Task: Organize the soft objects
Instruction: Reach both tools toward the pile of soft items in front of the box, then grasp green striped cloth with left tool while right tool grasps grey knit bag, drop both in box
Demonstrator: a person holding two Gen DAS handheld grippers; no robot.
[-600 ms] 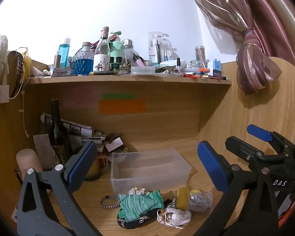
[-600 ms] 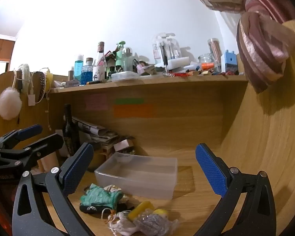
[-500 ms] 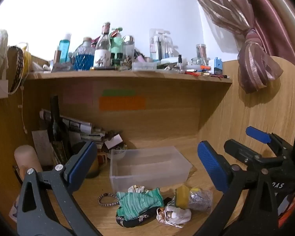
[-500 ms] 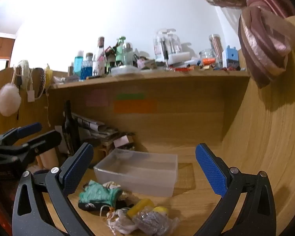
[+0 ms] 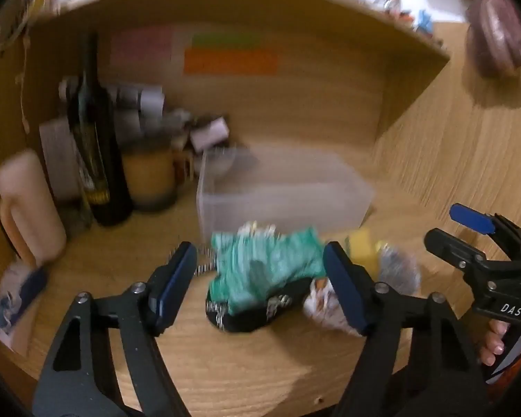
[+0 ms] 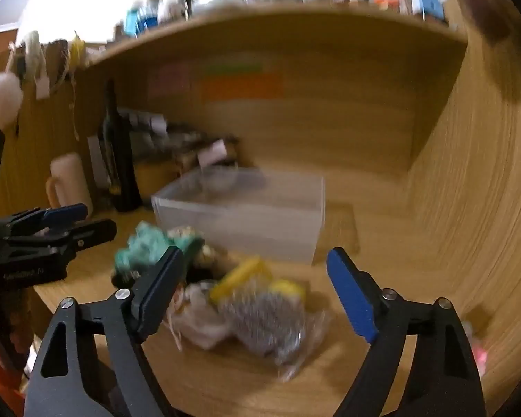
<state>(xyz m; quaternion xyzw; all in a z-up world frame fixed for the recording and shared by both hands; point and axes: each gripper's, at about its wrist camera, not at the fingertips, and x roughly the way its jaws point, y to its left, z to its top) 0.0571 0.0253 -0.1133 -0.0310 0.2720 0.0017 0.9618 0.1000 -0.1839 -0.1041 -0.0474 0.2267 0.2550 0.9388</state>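
Observation:
A pile of soft things lies on the wooden desk before a clear plastic box [image 5: 281, 191] [image 6: 246, 215]. A green cloth [image 5: 264, 267] [image 6: 146, 246] lies on a black patterned piece [image 5: 257, 316]. Beside them are a yellow sponge [image 5: 359, 246] [image 6: 239, 278], a grey scrubber in a plastic bag [image 5: 397, 271] [image 6: 267, 323] and a white pouch [image 5: 324, 304] [image 6: 201, 316]. My left gripper [image 5: 260, 288] is open, its fingers on either side of the green cloth, just above it. My right gripper [image 6: 257, 288] is open above the bagged scrubber. Both views are motion-blurred.
A dark bottle [image 5: 93, 146] [image 6: 118, 149], a brown jar [image 5: 149, 177] and a pale mug [image 5: 27, 205] [image 6: 69, 180] stand at the left. Papers are stacked at the back. A cluttered shelf [image 6: 260, 17] runs overhead. A wooden side wall [image 6: 469, 173] closes the right.
Both grippers have tilted down and moved closer to the pile. The soft things now sit between the fingers of each gripper. The shelf has slid to the top of both views.

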